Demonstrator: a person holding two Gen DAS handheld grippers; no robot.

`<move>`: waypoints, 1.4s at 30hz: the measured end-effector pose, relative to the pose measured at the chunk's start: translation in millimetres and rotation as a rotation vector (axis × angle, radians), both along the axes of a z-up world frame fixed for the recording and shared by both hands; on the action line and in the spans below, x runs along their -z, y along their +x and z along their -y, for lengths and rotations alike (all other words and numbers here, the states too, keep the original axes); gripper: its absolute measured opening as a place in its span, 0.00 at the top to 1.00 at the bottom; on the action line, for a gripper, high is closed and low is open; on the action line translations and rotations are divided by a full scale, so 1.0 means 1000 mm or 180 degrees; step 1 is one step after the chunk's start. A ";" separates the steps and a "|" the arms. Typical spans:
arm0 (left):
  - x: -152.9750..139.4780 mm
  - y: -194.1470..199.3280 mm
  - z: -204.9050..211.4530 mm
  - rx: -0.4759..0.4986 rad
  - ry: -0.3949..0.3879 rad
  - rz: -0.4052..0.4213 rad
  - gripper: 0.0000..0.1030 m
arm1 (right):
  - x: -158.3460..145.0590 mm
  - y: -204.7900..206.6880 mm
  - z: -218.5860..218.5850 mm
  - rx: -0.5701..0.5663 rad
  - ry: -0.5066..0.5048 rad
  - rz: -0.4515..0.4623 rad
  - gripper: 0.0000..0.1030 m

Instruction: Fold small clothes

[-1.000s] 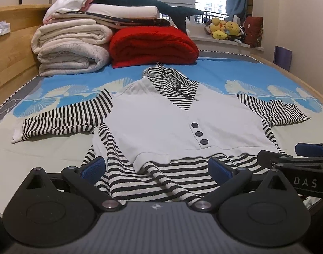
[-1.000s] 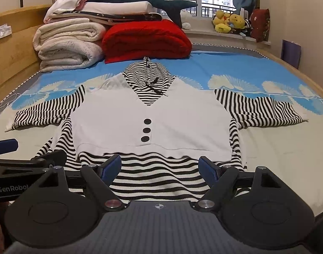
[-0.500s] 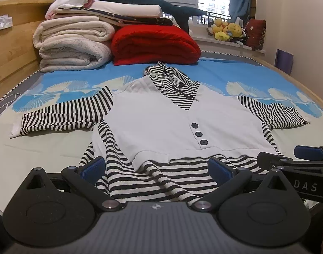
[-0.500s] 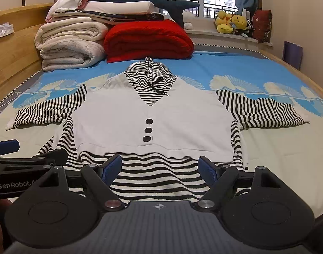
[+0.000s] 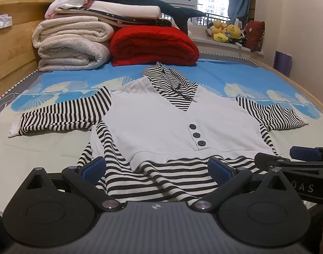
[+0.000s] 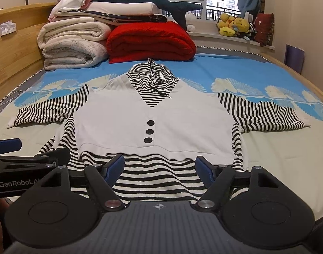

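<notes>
Since the striped top (image 6: 155, 124) lies face up and spread flat on the bed (image 6: 277, 148), sleeves out to either side and hem toward me, I take it as laid out ready for a first fold. My left gripper (image 5: 157, 167) and right gripper (image 6: 160, 165) hover side by side at that hem, jaws wide apart and holding nothing. Beyond the hood, a red blanket (image 6: 151, 41) and rolled white bedding (image 6: 74, 44) stack against the wooden headboard (image 6: 13, 48), with plush toys (image 6: 235, 27) on the windowsill.
</notes>
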State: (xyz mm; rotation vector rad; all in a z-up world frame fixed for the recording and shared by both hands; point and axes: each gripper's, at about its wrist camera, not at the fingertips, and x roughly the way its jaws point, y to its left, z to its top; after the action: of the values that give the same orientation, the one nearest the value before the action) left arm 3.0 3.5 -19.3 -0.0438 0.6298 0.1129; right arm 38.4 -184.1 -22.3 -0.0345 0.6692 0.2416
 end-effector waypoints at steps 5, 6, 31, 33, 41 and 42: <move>-0.001 -0.001 0.000 0.0011 -0.0011 0.0011 0.01 | 0.000 0.000 0.000 -0.0001 -0.0003 -0.0002 0.28; -0.001 -0.001 0.001 0.0012 -0.0015 0.0012 0.01 | 0.000 0.000 0.000 -0.0002 -0.0002 -0.0003 0.28; 0.084 0.060 -0.084 -0.0763 -0.0249 -0.1278 0.58 | 0.076 0.065 0.088 0.1204 0.0053 -0.1002 0.54; 0.093 0.056 -0.092 -0.0773 -0.0200 -0.1390 0.87 | 0.089 0.067 0.094 0.1247 0.0026 -0.1146 0.60; 0.086 0.037 -0.109 -0.1093 -0.0041 -0.1461 0.97 | 0.086 0.056 0.095 0.1134 0.0144 -0.1362 0.95; 0.082 0.037 -0.108 -0.1072 -0.0049 -0.1400 0.96 | 0.087 0.056 0.096 0.1149 0.0097 -0.1415 0.96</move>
State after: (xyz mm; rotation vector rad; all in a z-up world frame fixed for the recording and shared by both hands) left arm 40.4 111.8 -101.3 -0.1426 1.0597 0.4518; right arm 94.4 -280.1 -109.3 0.1730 1.0979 -0.0943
